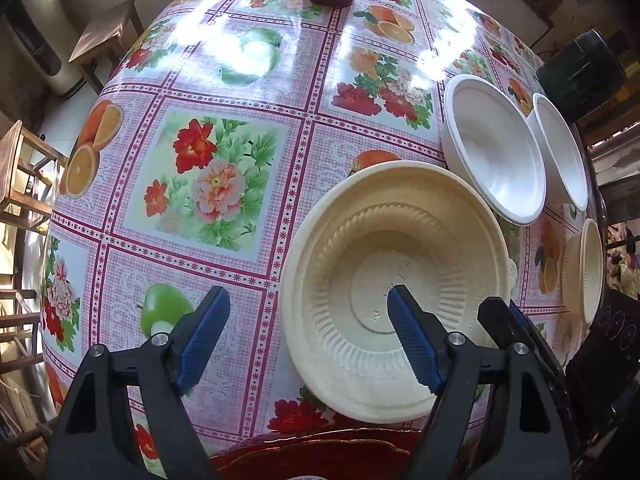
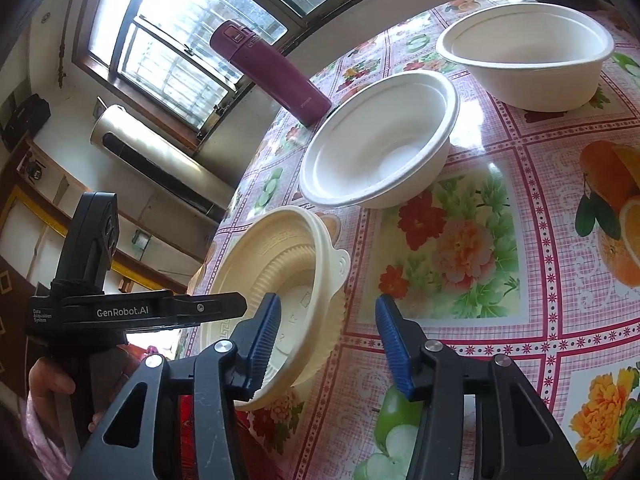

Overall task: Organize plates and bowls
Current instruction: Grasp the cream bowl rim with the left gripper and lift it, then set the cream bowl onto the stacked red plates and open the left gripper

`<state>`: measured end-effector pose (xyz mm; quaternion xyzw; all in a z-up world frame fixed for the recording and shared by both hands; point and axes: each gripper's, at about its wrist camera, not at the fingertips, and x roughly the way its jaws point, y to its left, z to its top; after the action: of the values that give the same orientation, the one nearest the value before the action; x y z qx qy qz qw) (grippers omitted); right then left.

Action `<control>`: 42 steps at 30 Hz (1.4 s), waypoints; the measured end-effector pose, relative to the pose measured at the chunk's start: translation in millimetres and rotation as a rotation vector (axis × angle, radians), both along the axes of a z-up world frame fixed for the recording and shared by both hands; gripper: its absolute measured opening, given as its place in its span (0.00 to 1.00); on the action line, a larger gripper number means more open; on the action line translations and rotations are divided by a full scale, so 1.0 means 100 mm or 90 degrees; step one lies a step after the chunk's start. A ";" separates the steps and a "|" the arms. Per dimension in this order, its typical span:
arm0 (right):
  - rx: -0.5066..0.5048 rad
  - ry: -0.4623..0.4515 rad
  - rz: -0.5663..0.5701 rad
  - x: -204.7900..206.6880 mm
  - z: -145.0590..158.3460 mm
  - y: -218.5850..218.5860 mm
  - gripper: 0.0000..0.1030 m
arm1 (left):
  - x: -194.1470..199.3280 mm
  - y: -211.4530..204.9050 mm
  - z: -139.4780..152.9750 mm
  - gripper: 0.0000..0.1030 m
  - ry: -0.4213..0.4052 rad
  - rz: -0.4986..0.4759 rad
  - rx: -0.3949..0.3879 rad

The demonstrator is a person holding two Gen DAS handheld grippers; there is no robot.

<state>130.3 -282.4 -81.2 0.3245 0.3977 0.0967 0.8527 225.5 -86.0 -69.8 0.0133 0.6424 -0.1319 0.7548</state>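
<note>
A: Status, left tool (image 1: pixel 306 320)?

B: Jaws spread wide, nothing pinched. One blue pad hangs over the floral cloth of the desk (image 1: pixel 224 92), the other over the well of the cream bowl (image 1: pixel 352 240). Can't tell if that pad touches the bowl.

A: Right tool (image 2: pixel 328 340)?

B: Straddles the cream bowl's near rim w/ one pad inside, one outside over the desk. No pad visibly pressing on the wall, so not gripping per the right wrist view. The left tool's black body shows at the left edge of that view, w/ a hand (image 2: pixel 52 384) on its handle.

A: Where are the task items?

B: Cream bowl sits upright near the desk edge, ribbed inside, small tab handle at the rim. Two white bowls (image 1: pixel 496 148) stand beyond it, just beside each other, upright, apart from the cream one. Another cream dish (image 1: pixel 592 272) at the far right edge, left wrist view. Red plate (image 1: pixel 320 456) partly visible at the bottom edge.

A: Other items?

B: Maroon flask (image 2: pixel 272 72) upright at the far side of the desk.
</note>
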 end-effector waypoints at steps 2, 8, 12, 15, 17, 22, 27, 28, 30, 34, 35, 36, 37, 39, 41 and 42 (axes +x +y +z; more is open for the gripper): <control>-0.002 -0.001 0.001 0.01 0.00 0.00 0.45 | -0.01 -0.03 0.00 0.79 -0.002 -0.007 0.004; -0.017 -0.006 0.006 0.02 0.00 0.02 0.27 | -0.06 -0.08 0.01 0.78 -0.049 -0.012 0.037; -0.035 -0.014 0.005 0.02 0.03 0.03 0.14 | -0.04 -0.07 -0.03 0.34 -0.040 -0.010 0.024; -0.046 -0.015 -0.001 0.01 0.03 0.02 0.13 | -0.04 -0.06 -0.06 0.19 -0.034 -0.007 0.018; -0.043 -0.015 0.000 0.01 0.03 0.02 0.13 | -0.08 -0.04 -0.05 0.11 -0.035 -0.004 0.012; -0.045 -0.021 -0.002 -0.03 0.05 -0.02 0.10 | -0.18 -0.02 0.09 0.11 -0.055 0.001 0.003; -0.026 -0.064 0.000 -0.16 0.16 -0.05 0.10 | -0.36 0.00 0.44 0.11 -0.104 -0.002 -0.008; -0.023 -0.084 -0.002 -0.20 0.22 -0.05 0.10 | -0.41 0.00 0.50 0.11 -0.115 -0.005 -0.011; -0.019 -0.131 -0.005 -0.31 0.33 -0.07 0.10 | -0.53 0.02 0.64 0.11 -0.137 -0.007 -0.015; 0.011 -0.199 -0.002 -0.55 0.48 -0.09 0.10 | -0.84 0.06 0.86 0.11 -0.177 -0.026 -0.019; 0.018 -0.204 0.000 -0.62 0.50 -0.08 0.10 | -0.91 0.08 0.89 0.11 -0.181 -0.031 -0.019; 0.028 -0.203 0.002 -0.69 0.50 -0.07 0.10 | -0.99 0.10 0.91 0.11 -0.187 -0.035 -0.017; 0.036 -0.199 0.006 -0.77 0.50 -0.04 0.12 | -1.05 0.13 0.92 0.11 -0.190 -0.042 -0.014; 0.035 -0.186 0.019 -0.94 0.48 0.06 0.14 | -1.21 0.19 0.88 0.11 -0.192 -0.054 0.003; 0.014 -0.168 0.033 -1.09 0.49 0.21 0.15 | -1.37 0.26 0.82 0.11 -0.200 -0.065 0.030; -0.001 -0.158 0.040 -1.13 0.50 0.28 0.15 | -1.45 0.30 0.80 0.11 -0.206 -0.070 0.042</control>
<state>16.9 -254.1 -31.7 0.2970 0.2994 0.1628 0.8920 80.4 -56.1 9.9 0.0945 0.5151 -0.1481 0.8390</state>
